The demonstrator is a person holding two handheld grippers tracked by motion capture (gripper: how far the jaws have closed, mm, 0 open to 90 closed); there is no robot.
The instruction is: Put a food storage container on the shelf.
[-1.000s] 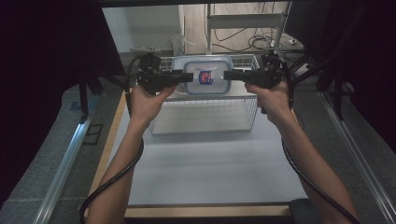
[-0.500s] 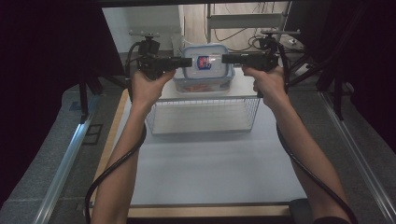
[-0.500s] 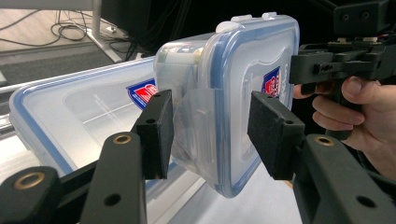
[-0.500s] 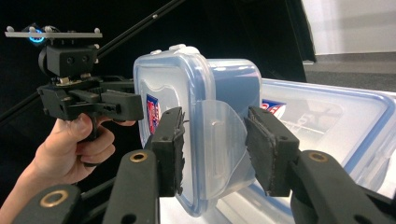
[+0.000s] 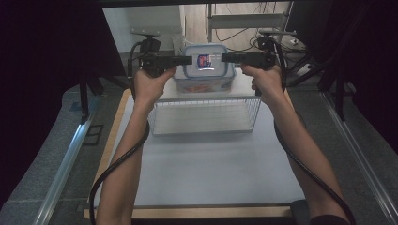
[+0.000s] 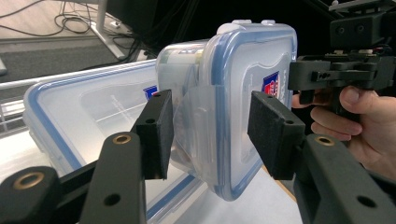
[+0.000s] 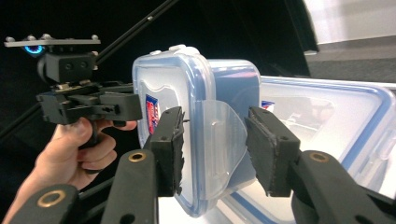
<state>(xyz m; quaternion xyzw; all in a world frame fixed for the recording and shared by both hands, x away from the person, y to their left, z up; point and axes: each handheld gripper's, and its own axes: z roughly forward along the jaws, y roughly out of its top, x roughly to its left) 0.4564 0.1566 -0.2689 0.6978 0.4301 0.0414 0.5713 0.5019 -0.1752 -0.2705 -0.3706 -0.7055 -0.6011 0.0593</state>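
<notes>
A clear container (image 5: 203, 70) with a blue-rimmed lid and red-and-blue label is seen; black jaws, white wire basket (image 5: 204, 115).

White table (image 5: 202, 173), wire basket (image 5: 204, 115) on it, larger container (image 6: 84, 112) behind

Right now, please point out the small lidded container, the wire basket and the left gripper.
small lidded container (image 5: 205, 62): high view, on its lid.
wire basket (image 5: 204, 115): high view, on its front wall.
left gripper (image 6: 210, 133): left gripper view, between its fingertips.

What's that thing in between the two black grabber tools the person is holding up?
A small clear lidded box with a blue seal, held by the left gripper and right gripper, one at each end; the high view shows it best.
</notes>
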